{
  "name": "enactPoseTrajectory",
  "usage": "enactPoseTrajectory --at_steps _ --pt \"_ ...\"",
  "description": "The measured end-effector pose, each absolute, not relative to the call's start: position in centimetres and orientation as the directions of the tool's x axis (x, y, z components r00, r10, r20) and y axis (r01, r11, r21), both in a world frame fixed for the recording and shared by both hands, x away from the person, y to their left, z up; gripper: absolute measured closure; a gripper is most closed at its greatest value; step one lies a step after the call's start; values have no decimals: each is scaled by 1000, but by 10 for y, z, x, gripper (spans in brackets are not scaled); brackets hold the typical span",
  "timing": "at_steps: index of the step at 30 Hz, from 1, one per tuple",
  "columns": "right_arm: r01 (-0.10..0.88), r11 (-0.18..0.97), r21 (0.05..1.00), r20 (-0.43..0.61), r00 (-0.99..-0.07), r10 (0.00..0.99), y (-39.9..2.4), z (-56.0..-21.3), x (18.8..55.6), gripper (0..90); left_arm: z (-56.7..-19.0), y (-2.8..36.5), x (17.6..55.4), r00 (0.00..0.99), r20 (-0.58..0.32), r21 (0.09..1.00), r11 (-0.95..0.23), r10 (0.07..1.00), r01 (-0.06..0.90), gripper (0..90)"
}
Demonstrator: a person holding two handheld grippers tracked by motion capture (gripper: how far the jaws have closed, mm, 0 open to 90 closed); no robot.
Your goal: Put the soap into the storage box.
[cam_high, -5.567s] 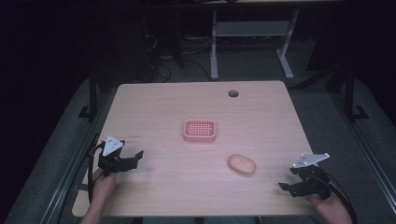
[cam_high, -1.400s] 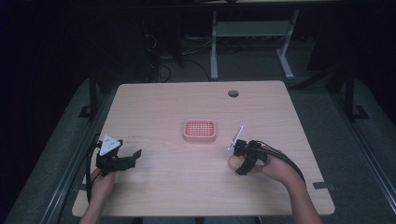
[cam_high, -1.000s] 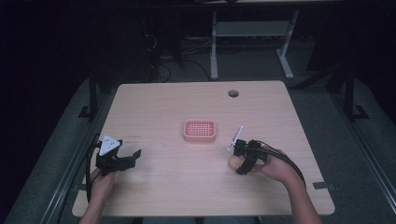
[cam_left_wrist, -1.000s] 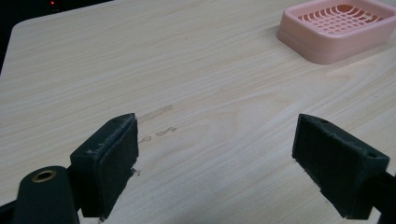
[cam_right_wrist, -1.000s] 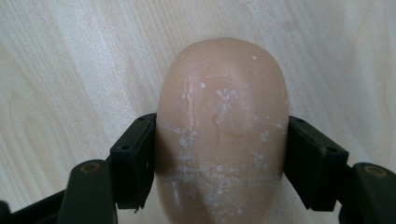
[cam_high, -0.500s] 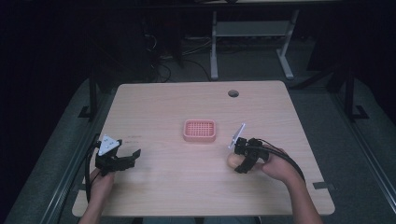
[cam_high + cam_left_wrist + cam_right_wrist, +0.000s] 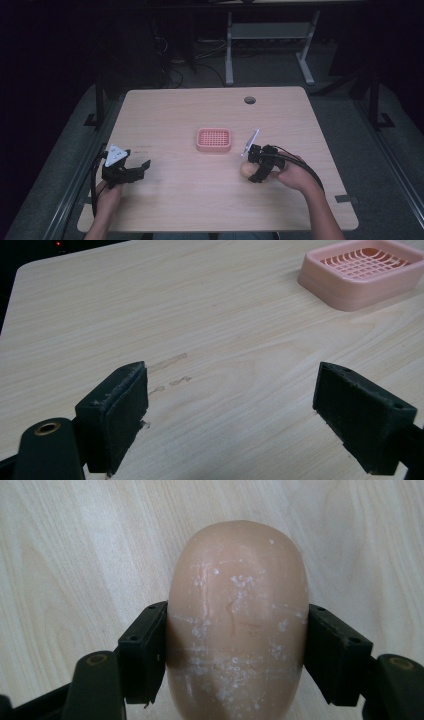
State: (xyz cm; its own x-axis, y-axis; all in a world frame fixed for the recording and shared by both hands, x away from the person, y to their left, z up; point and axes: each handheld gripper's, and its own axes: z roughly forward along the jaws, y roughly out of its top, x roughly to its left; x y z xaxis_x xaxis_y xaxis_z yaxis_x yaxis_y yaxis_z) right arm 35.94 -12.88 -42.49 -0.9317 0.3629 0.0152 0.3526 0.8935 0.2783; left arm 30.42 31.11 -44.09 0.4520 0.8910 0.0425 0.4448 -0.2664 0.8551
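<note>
1. The right gripper (image 7: 248,168) is clamped on the bar of soap (image 7: 237,620), one black finger (image 7: 145,652) pressed to each long side, as the right gripper view shows.
2. The soap lies on the bench (image 7: 180,115), toward the person's right, a little nearer the person than the pink soap dish (image 7: 214,139) and apart from it.
3. The step in hand looks like the lift that carries the soap over to the dish. The grip sits across the near half of the bar rather than its middle, so the far end may droop; a slow, straight rise would show early whether it holds.
4. The bar's surface carries white flecks and looks smooth, so it could slide between the fingers. Steady pressure is wiser than a harder squeeze, which might squirt it forward.
5. Keeping the bar level and low over the bench would limit any harm from a slip.
6. The left gripper (image 7: 235,405) rests near the bench's left edge, its fingers wide apart with nothing between them, well clear of the path to the dish.
</note>
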Motion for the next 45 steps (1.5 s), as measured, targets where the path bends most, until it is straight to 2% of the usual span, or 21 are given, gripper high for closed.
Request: enactPoseTrajectory --at_steps 11,45 --pt "360 880 311 41 -930 366 -130 -424 368 317 -441 311 304 451 43 854 -267 891 446 142" --pt "332 883 331 44 -941 337 -117 -410 387 318 -441 312 304 449 42 855 -264 893 446 142"
